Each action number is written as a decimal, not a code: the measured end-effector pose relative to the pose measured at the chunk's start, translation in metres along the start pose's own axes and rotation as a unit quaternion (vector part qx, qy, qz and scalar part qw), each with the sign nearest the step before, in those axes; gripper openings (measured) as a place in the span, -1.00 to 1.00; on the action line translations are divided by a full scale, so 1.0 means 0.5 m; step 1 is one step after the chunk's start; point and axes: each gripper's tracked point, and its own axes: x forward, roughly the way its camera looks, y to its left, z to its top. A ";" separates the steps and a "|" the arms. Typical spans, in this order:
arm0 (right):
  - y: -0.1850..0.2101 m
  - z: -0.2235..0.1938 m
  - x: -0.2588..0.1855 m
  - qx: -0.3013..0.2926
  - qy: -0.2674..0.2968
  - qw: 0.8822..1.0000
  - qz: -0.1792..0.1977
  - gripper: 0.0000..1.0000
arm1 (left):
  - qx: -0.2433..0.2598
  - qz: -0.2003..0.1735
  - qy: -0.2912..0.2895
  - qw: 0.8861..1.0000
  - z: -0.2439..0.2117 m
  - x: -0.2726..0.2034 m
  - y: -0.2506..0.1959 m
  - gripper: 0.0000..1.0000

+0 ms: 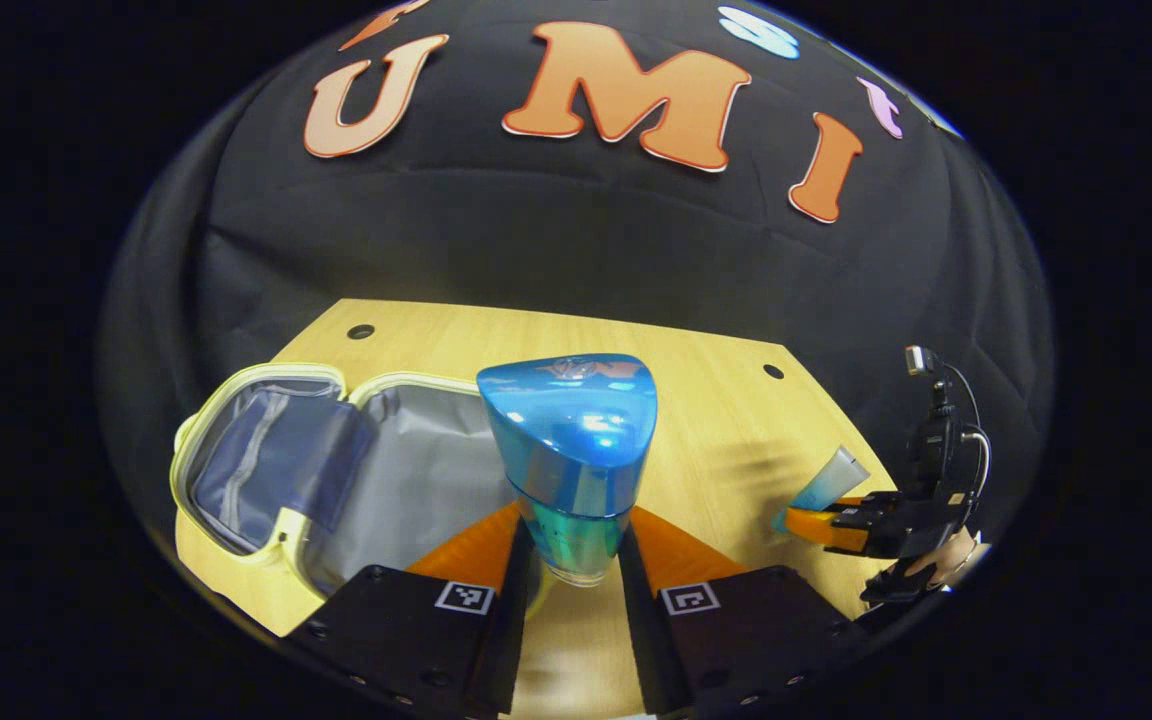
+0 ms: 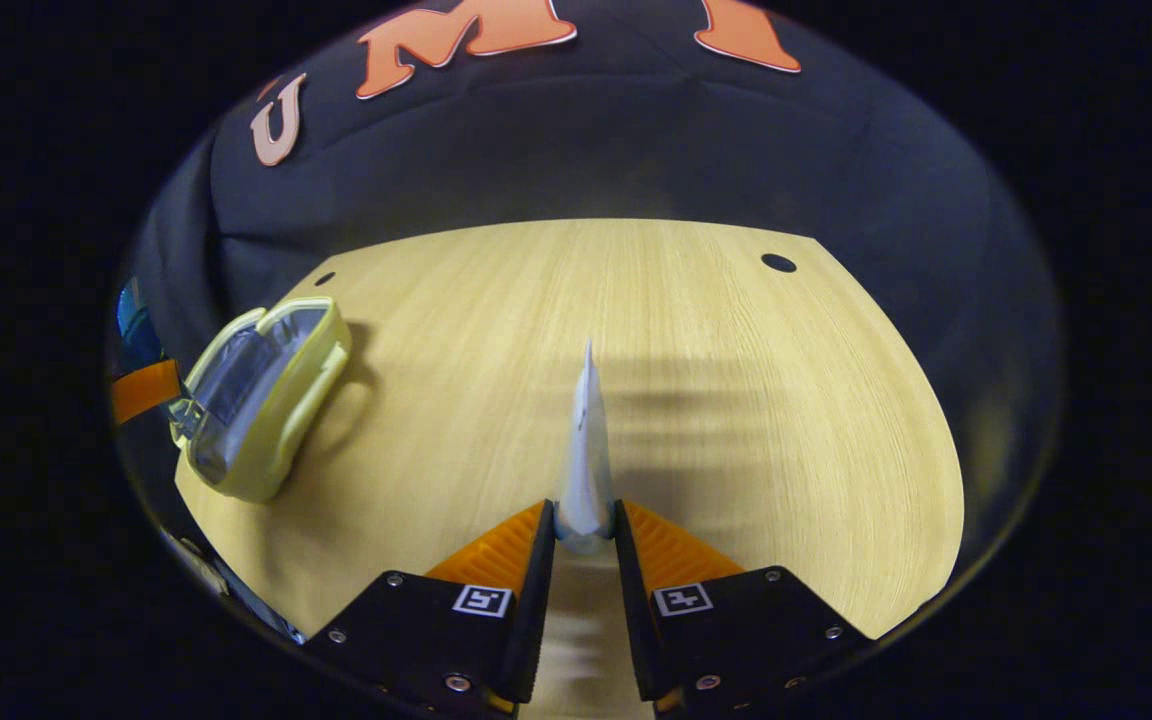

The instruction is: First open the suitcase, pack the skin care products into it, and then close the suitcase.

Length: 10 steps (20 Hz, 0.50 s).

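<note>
left gripper (image 1: 576, 545): jaws clamped on blue bottle (image 1: 570, 455), one finger each side of its lower body. bottle is glossy, translucent blue w/ a rounded-triangle cap, teal-green tint low down, clear base; reddish marking on top of cap, too blurred to read. it's held above the desk (image 1: 716, 400), just right of the suitcase (image 1: 336, 470).

suitcase lies open on desk's left part in left gripper view: pale yellow shell & rim, grey lining, bluish mesh pocket in the far-left half. seen in right gripper view too (image 2: 261, 410), at desk's left edge, well apart from the tube.

right gripper (image 2: 584, 535): jaws clamped on tube (image 2: 584, 450) at its cap end; tube pale grey-white, flat crimped end pointing away, seen edge-on. no legible print. in left gripper view the same tube (image 1: 826, 485) looks light blue w/ whitish end, held by right gripper (image 1: 816, 520) at desk's right edge, a hand (image 1: 946, 555) behind it.

desk: light wood grain, small dark holes near far corners.
</note>
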 end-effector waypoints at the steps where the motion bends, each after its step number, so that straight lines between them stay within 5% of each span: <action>1: 0.019 -0.001 -0.012 -0.008 0.002 1.000 0.001 -0.24 | 0.008 0.006 0.007 1.000 0.004 -0.011 0.027 -0.09; 6: 0.134 0.009 -0.070 0.022 0.001 0.999 0.039 -0.24 | 0.044 -0.024 0.074 0.996 0.015 -0.044 0.139 -0.09; 10: 0.183 0.009 -0.102 0.039 -0.003 0.998 0.055 -0.24 | 0.102 -0.022 0.171 0.980 -0.009 -0.038 0.230 -0.08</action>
